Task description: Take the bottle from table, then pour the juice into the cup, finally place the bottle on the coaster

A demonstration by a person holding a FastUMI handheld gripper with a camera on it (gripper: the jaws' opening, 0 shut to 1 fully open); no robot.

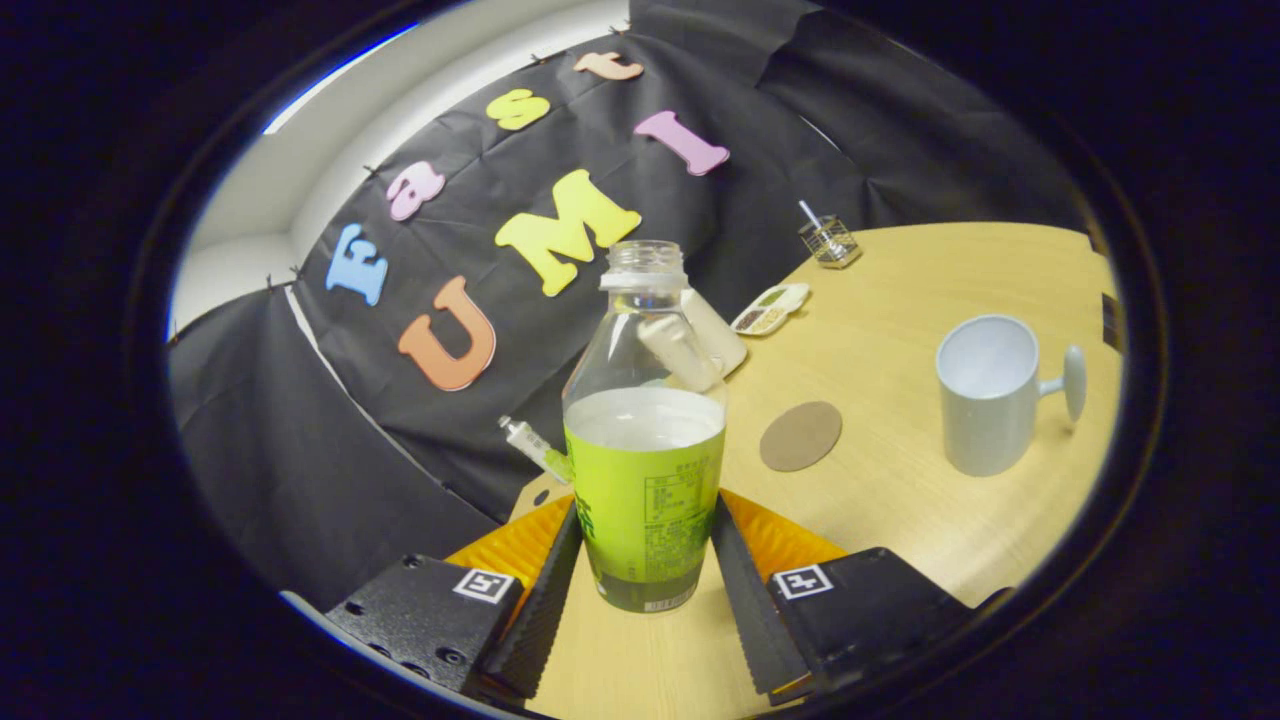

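An uncapped clear bottle [645, 440] with a green label stands between my two fingers, about half full of liquid. Both ribbed black fingers [545, 590] press against its lower sides, so my gripper [645, 575] is shut on it. The view is tilted; I cannot tell whether the bottle's base rests on the wooden table [900, 500] or hangs just above it. A round brown coaster [800, 436] lies beyond the fingers to the right. Farther right stands a white cup [988, 394], its handle pointing right and its inside looking empty.
Behind the bottle lie a small tube [535, 447] and a white box-like object [715, 335]. A small dish with compartments [770, 308] and a wire holder with a stick [828, 240] sit at the table's far side by the black cloth wall.
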